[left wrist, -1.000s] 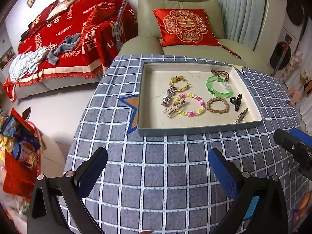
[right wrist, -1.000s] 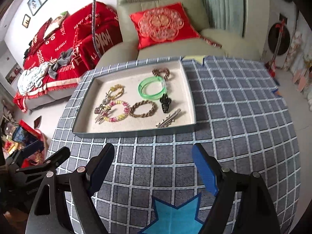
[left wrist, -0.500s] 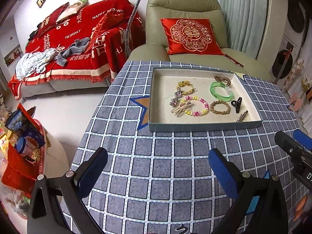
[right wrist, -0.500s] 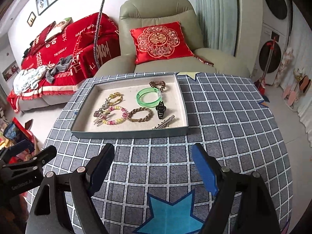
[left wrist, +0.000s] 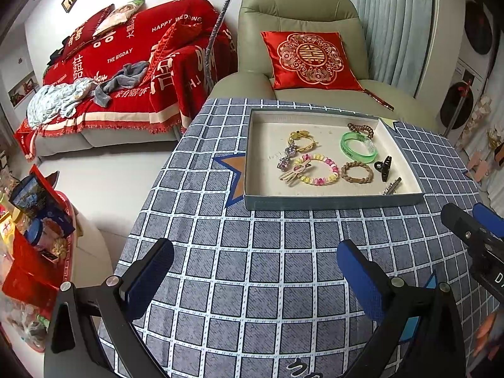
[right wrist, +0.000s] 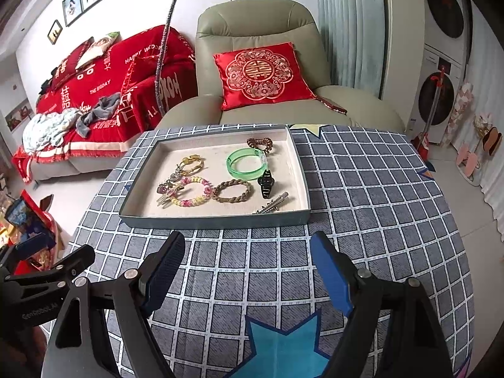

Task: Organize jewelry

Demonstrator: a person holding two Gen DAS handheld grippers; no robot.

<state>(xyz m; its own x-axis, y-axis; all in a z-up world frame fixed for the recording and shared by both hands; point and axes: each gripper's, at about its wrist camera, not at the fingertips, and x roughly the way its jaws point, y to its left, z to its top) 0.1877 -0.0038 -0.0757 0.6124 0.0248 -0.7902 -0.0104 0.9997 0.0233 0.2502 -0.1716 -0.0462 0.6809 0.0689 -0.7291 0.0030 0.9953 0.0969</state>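
Left gripper (left wrist: 255, 271) at 6 o'clock in its own view, fingers (left wrist: 151, 271) spread wide, nothing between them, above the checked cloth on the counter (left wrist: 283, 299). Right gripper (right wrist: 249, 267) likewise low at 6 o'clock in the right view, fingers (right wrist: 330, 271) apart and empty, blue star patch (right wrist: 283, 340) on the cloth just under it. Each gripper shows at the edge of the other's view, 3 o'clock in the left, 8 o'clock in the right.

Further out, at 12 o'clock from both grippers, a shallow tray (right wrist: 214, 220) sits on the cloth holding the jewelry, well apart from both grippers. Inside: beaded bracelet (right wrist: 192, 192), braided brown bracelet (right wrist: 233, 190), black claw clip (right wrist: 266, 182), silver hair clips (right wrist: 271, 204) near the front wall; gold bracelet (right wrist: 190, 163) with charms, green bangle (right wrist: 247, 163), brown spiral hair tie (right wrist: 260, 143) toward the back.

Beyond the counter, a green armchair (right wrist: 258, 25) with a red cushion (right wrist: 261, 75) at 12 o'clock, a sofa under a red blanket (right wrist: 94, 72) at 10 o'clock.
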